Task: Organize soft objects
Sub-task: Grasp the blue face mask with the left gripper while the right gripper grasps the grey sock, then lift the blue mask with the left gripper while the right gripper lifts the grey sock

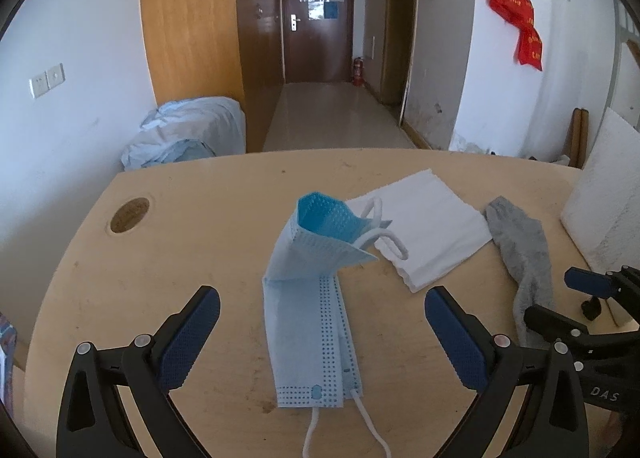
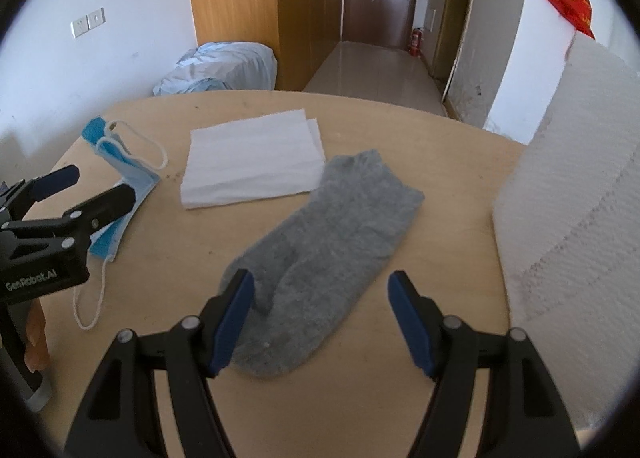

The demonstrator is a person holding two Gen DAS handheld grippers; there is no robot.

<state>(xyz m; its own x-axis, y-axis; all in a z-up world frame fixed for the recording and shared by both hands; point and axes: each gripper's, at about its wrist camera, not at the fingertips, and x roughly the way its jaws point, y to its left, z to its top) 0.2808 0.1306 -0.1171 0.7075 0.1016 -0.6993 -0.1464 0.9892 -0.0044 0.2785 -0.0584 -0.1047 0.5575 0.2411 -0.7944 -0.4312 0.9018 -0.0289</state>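
**Lining up: each gripper faces its own soft thing**

Lying lengthwise between the left gripper's (image 1: 322, 318) spread fingers, the mask (image 1: 308, 314) runs straight away from it on the table (image 1: 180, 242), its far end folded up so the darker blue inside shows, its ear loops trailing at both ends. Nothing is held there; both pads stand well clear of the mask's long edges.

Off to the right, the sock (image 2: 324, 254) lies on a slant, one end near the tissue (image 2: 252, 161) and the other end reaching in between the right gripper's (image 2: 320, 318) released fingers. The left pad (image 2: 232, 322) sits just beside or over the sock's edge; the right pad is apart from it.

Between mask and sock rests the folded tissue, nearer the sock. To my eye, each gripper is closest to the thing already in front of it, so the mask falls to the left and the sock to the right. A white foam board (image 2: 568, 217) stands along the table's right side.
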